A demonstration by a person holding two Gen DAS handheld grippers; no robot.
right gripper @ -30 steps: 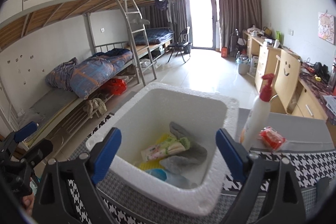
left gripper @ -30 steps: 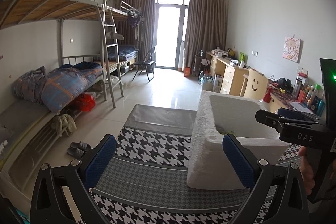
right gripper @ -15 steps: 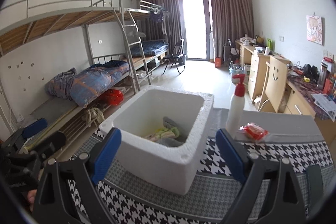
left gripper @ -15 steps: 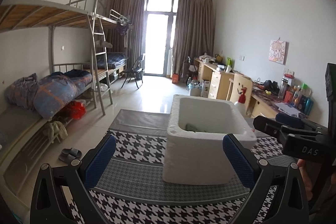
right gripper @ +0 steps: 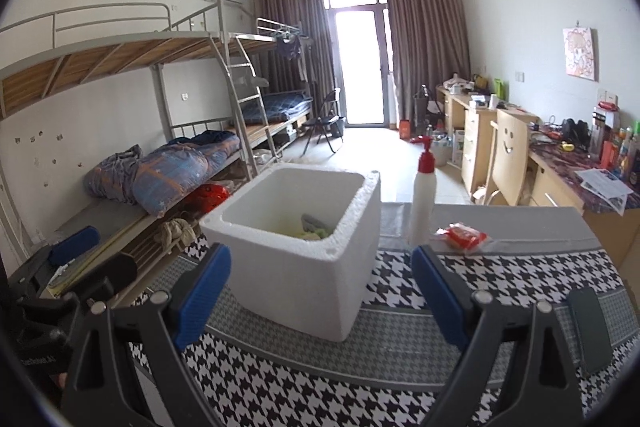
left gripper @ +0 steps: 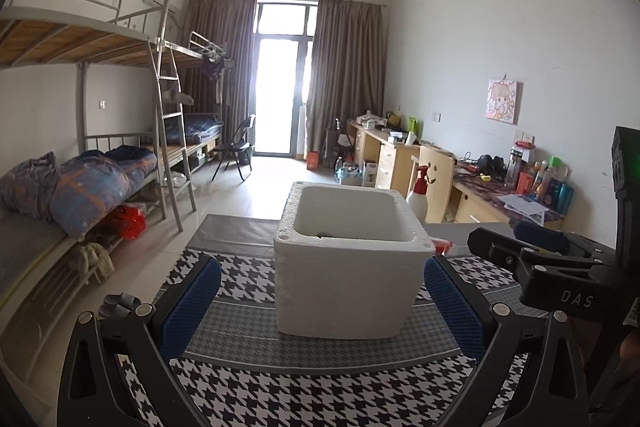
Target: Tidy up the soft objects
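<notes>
White foam box (right gripper: 308, 267) holds what look like soft cloths (right gripper: 314, 227).

Daylight poured through the glass balcony door (left gripper: 280, 83) far ahead of me, blown out to white glare. The room was softly lit, shadows faint. Both fisheye views bent the walls and darkened to black at the corners.

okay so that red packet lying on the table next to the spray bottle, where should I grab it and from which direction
Take the red packet across its narrow width, coming straight down from above with the right gripper, which is open and nearer. It lies flat on the cloth-covered table, so a side approach would find little to pinch. Stay on the side away from the spray bottle, which stands close by and looks easy to tip.
</notes>
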